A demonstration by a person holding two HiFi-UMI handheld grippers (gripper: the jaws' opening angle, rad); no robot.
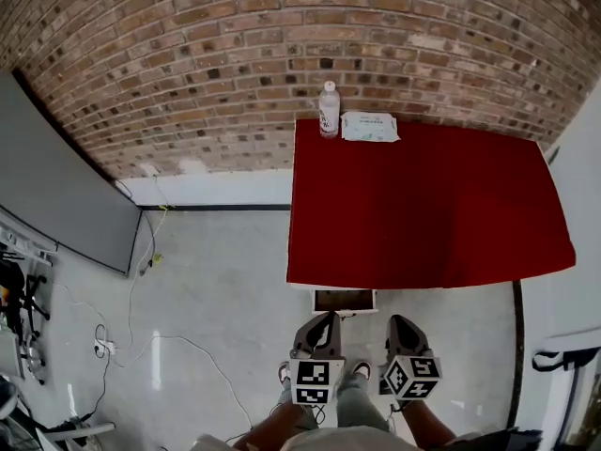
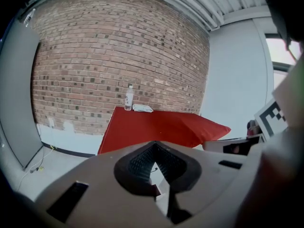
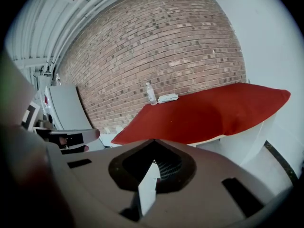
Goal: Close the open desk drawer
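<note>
Open drawer juts from near edge of red-covered desk, close to its near-left corner, front face parallel to that edge. Left gripper just short of drawer front, nearer; right gripper off to drawer's right. Both have jaws together, holding nothing. Closing likely means straight push away, toward brick wall. Bottle and white packet at desk's far-left corner. Grey floor.
</note>
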